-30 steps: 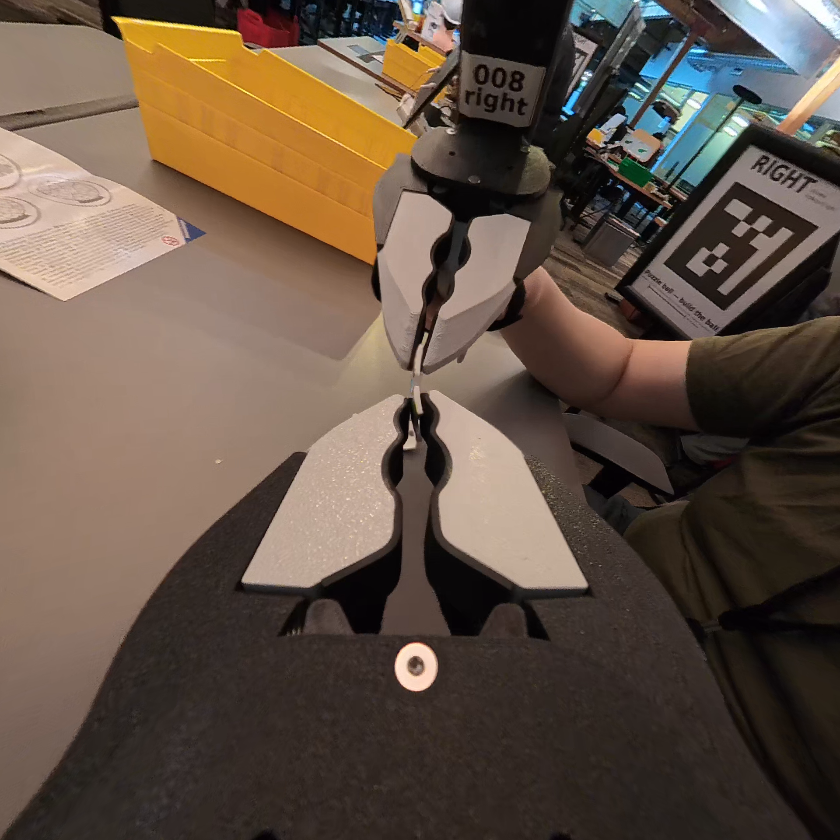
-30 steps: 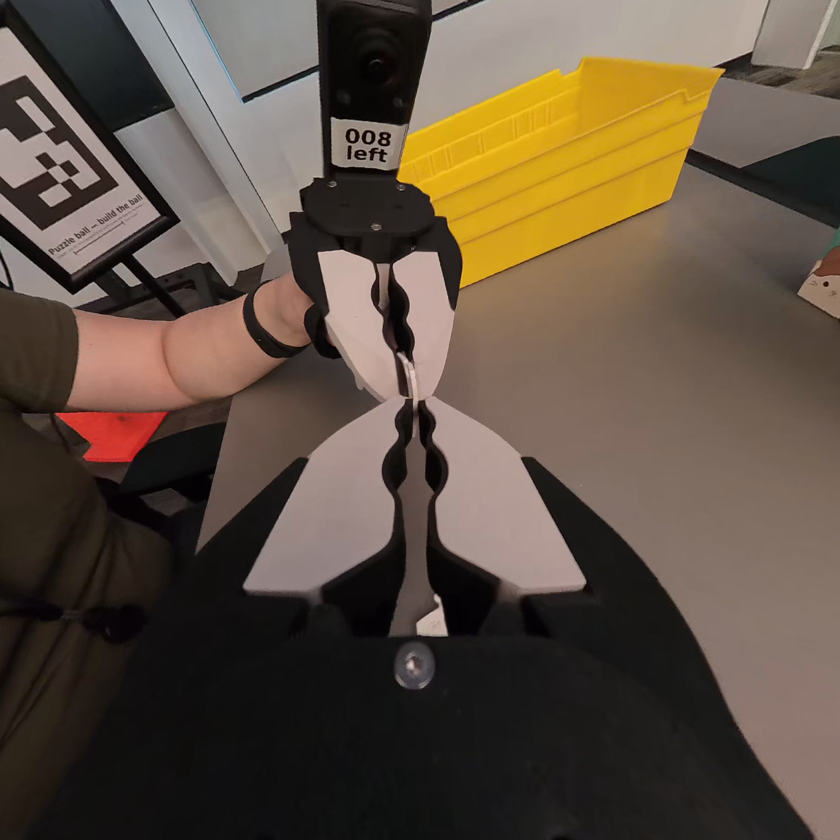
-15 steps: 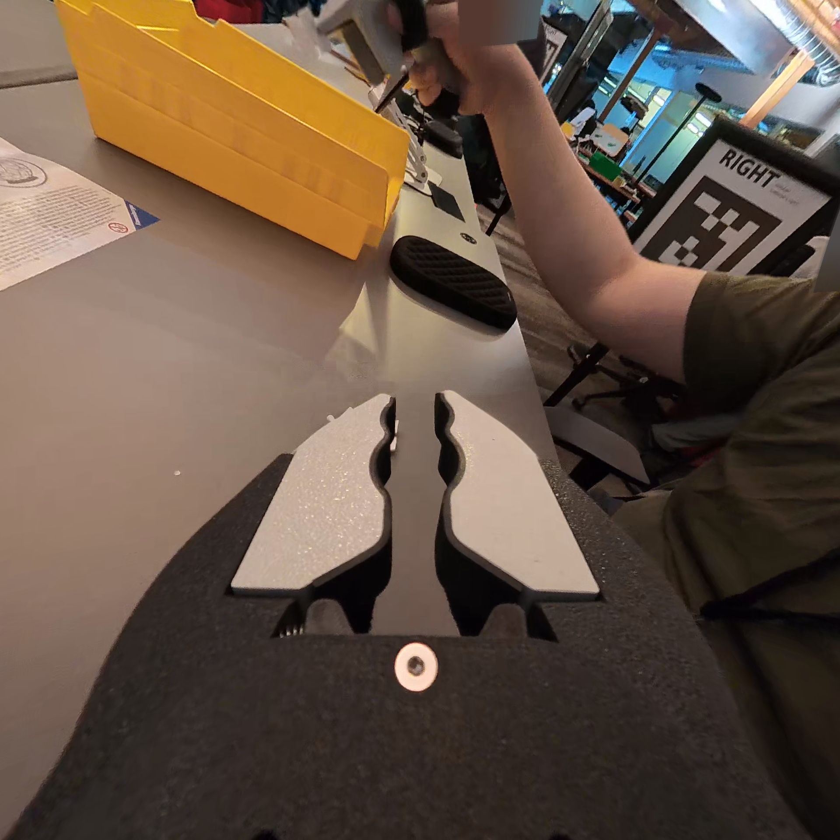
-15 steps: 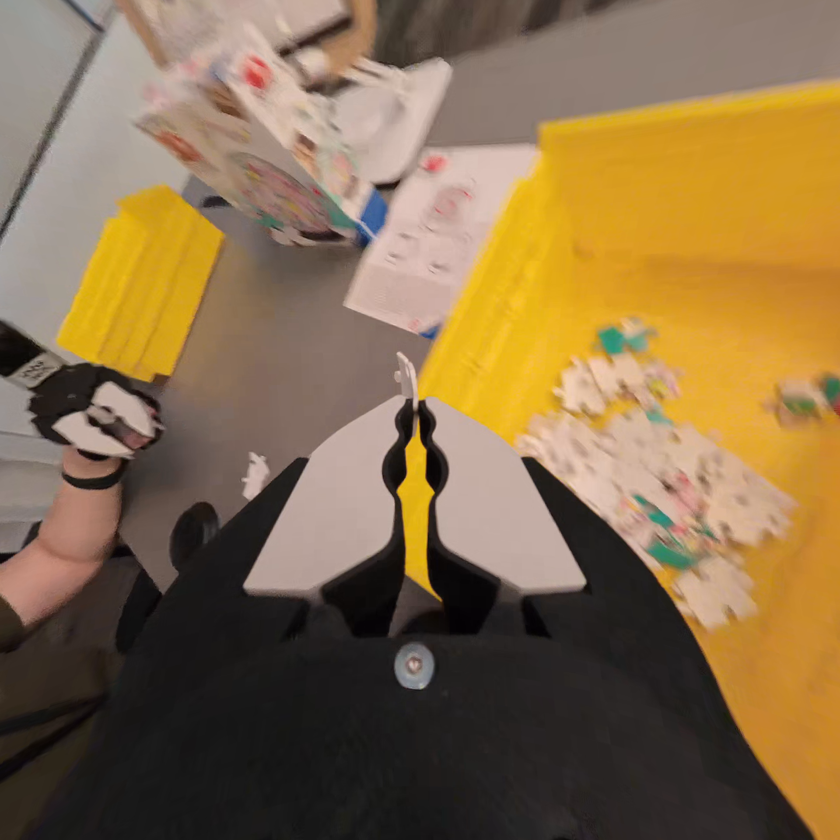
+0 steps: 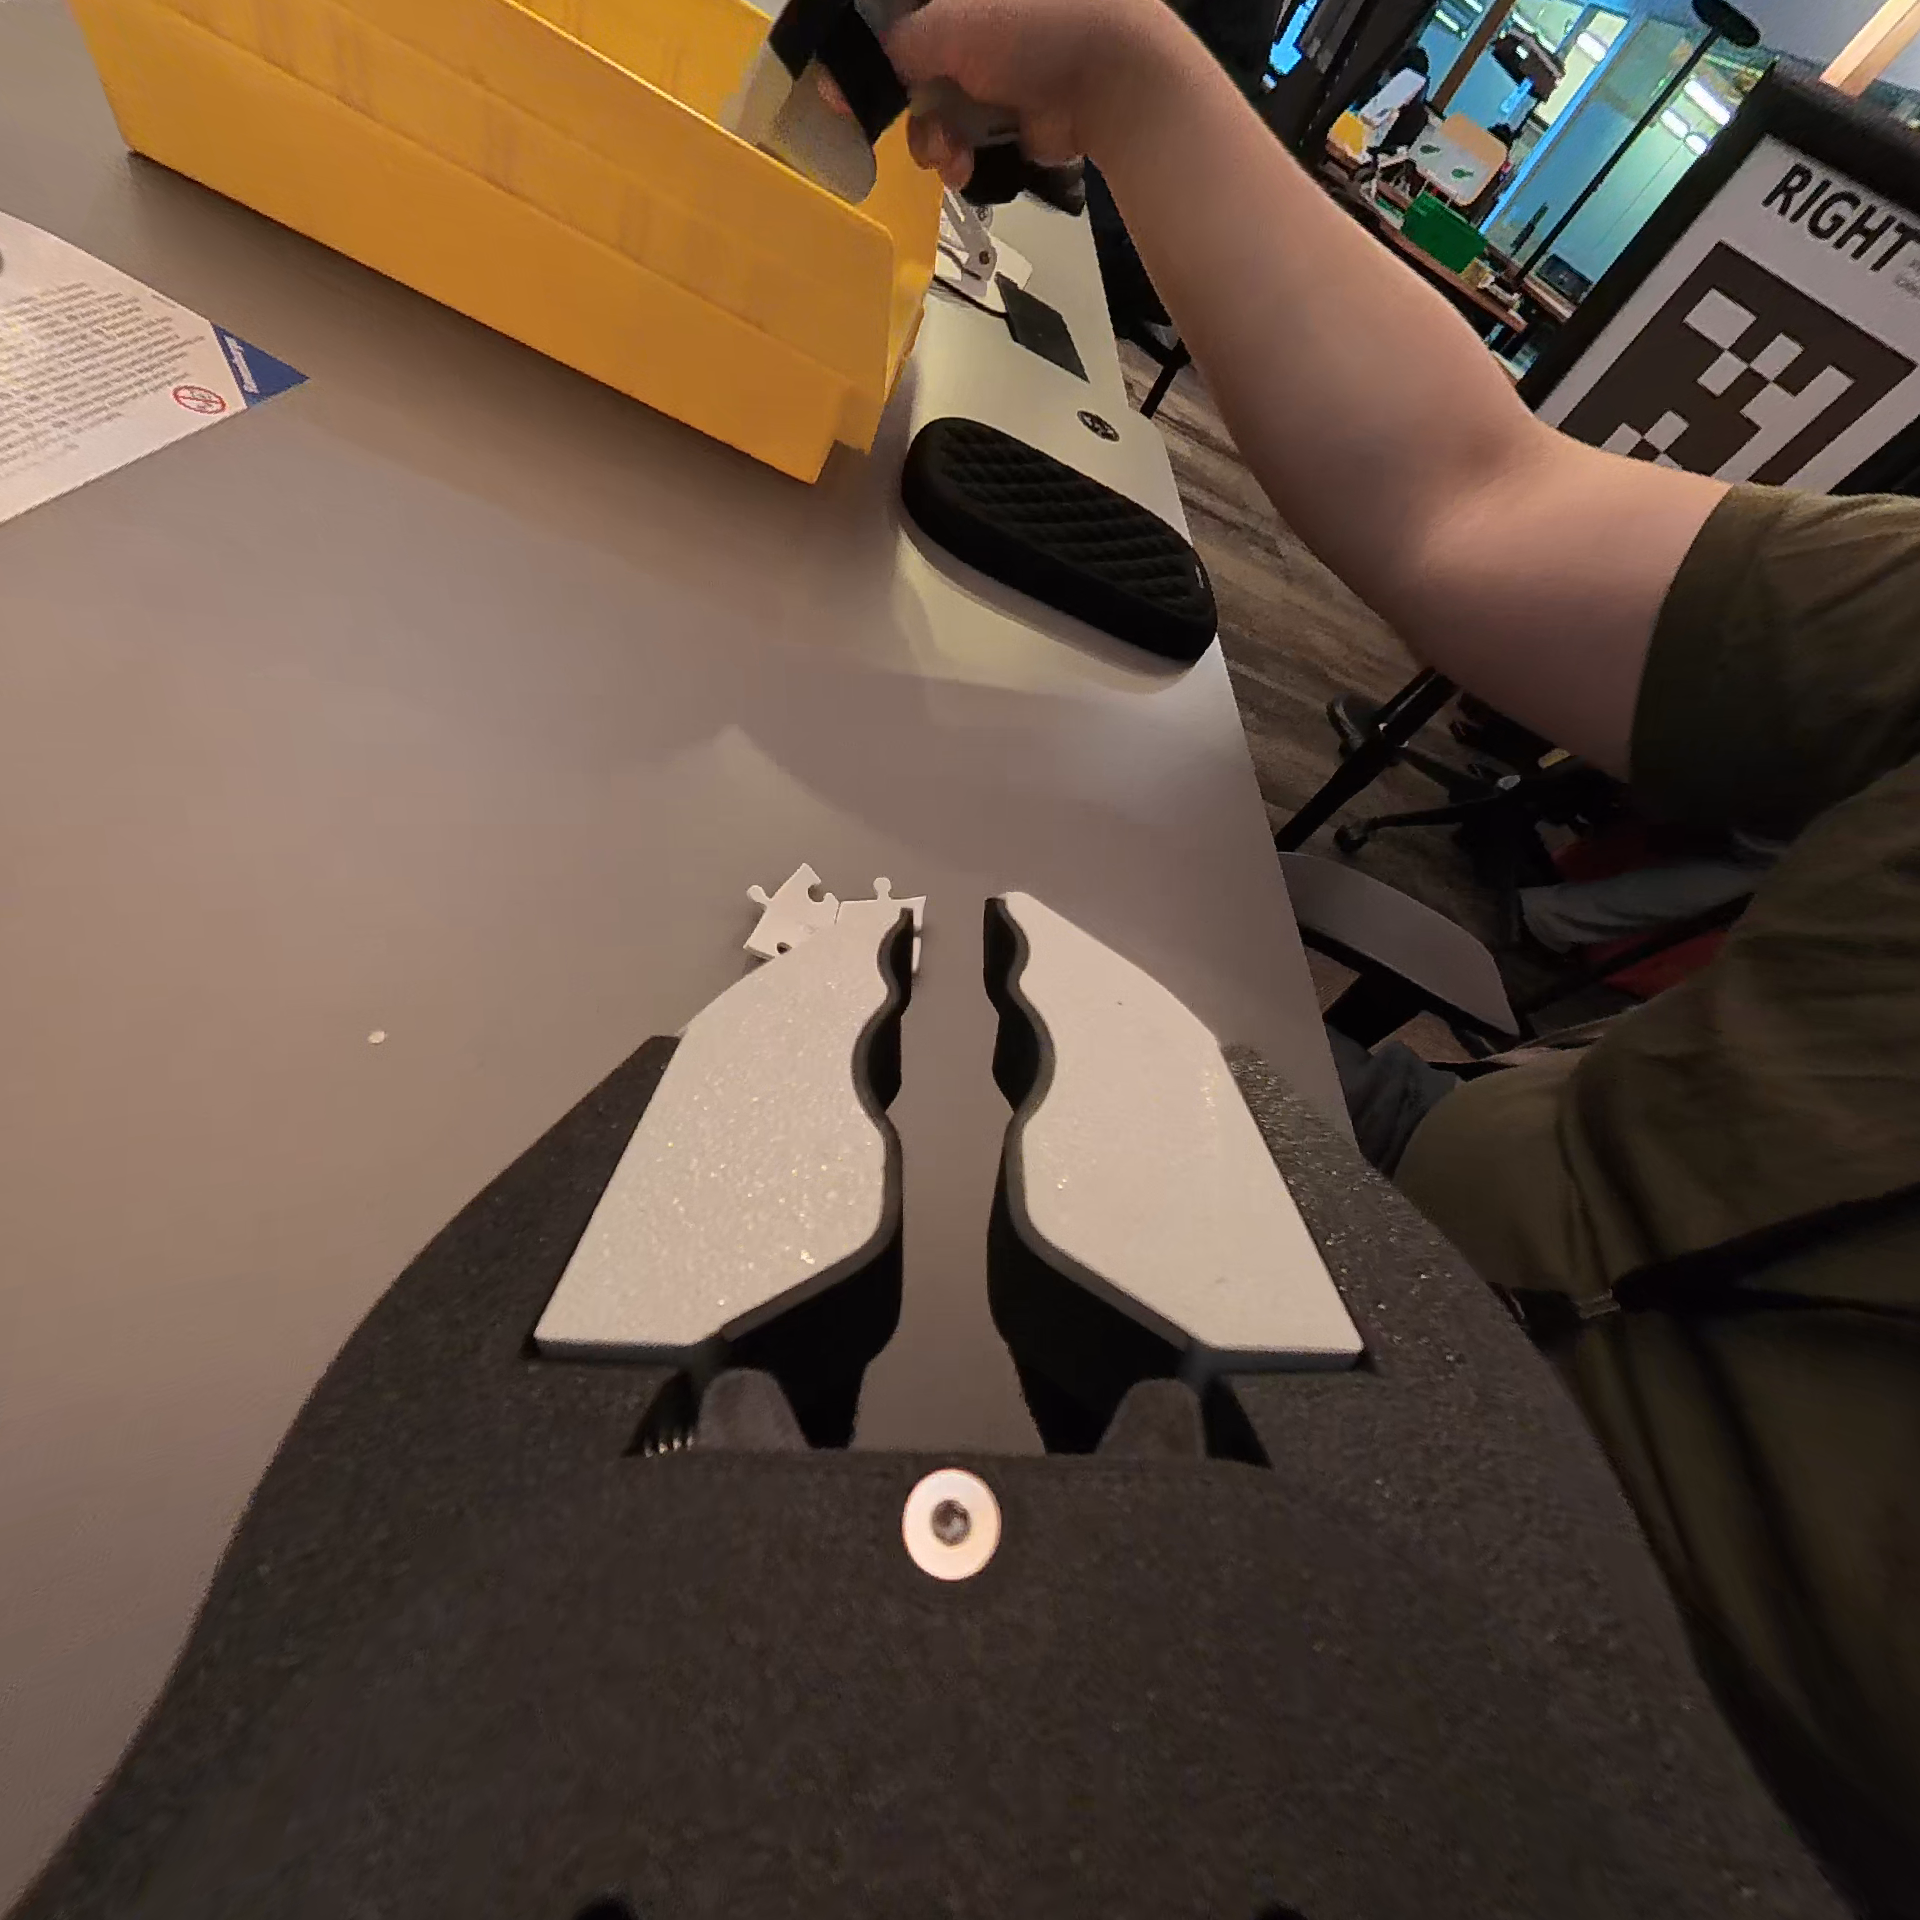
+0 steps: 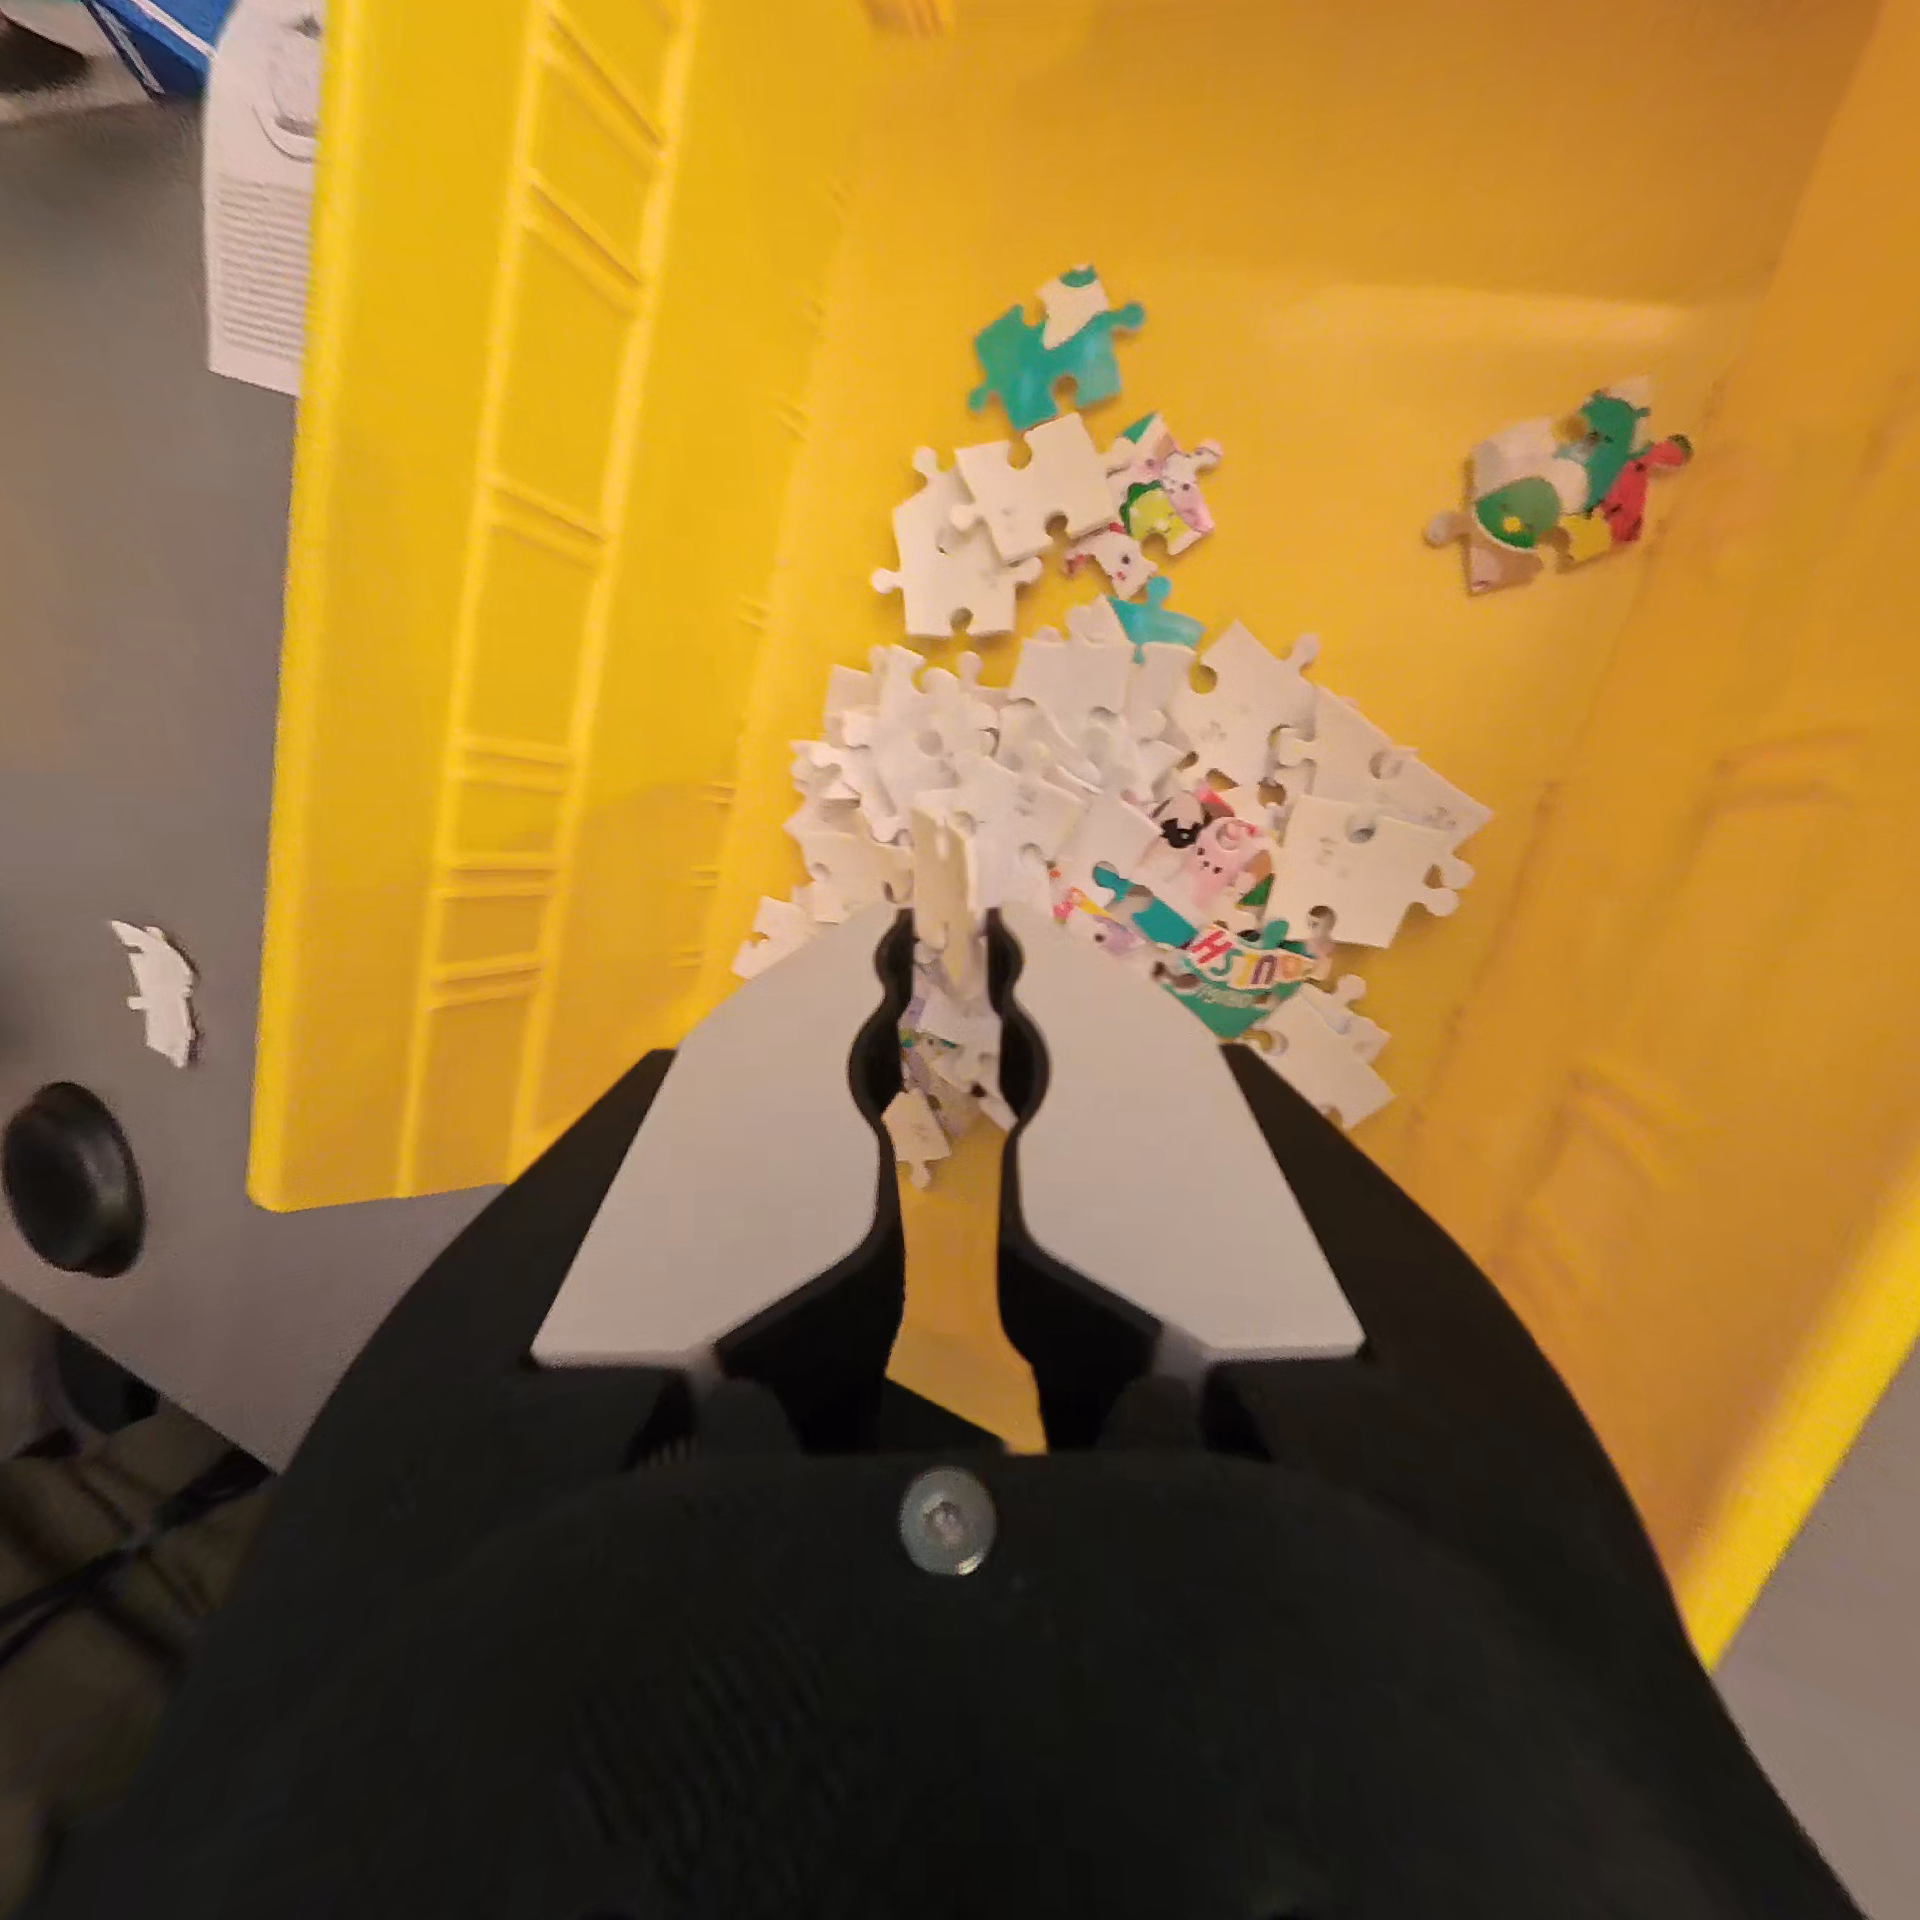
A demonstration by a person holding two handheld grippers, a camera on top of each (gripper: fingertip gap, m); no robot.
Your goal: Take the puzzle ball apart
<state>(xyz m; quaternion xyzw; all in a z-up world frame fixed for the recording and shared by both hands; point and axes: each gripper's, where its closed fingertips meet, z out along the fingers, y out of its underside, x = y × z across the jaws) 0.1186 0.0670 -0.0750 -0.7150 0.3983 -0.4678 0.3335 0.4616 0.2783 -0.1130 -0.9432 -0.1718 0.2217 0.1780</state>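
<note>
My left gripper (image 5: 951, 912) is open and empty, low over the grey table (image 5: 416, 727). Two joined white puzzle pieces (image 5: 805, 914) lie flat on the table, just left of its left fingertip. My right gripper (image 6: 945, 914) hangs over the inside of the yellow bin (image 6: 1351, 260) with its jaws parted a little. A blurred white puzzle piece (image 6: 943, 868) sits loose between its tips. A pile of several puzzle pieces (image 6: 1143, 769) lies on the bin floor below it. In the left wrist view the right gripper (image 5: 831, 156) shows at the bin's near end (image 5: 623, 260).
A black oval pad (image 5: 1049, 530) lies on the table past the bin's corner. A printed leaflet (image 5: 94, 364) lies at the left. The person's arm (image 5: 1351, 395) reaches across at the right. A sign board (image 5: 1766, 343) stands at the far right. The table edge runs along the right. There is about 40 centimetres between the tips of the two grippers.
The grippers were shut tip to tip on joined pieces. The right one swung away with one piece to over the bin and parted its jaws. The left one opened, leaving two pieces on the table.
</note>
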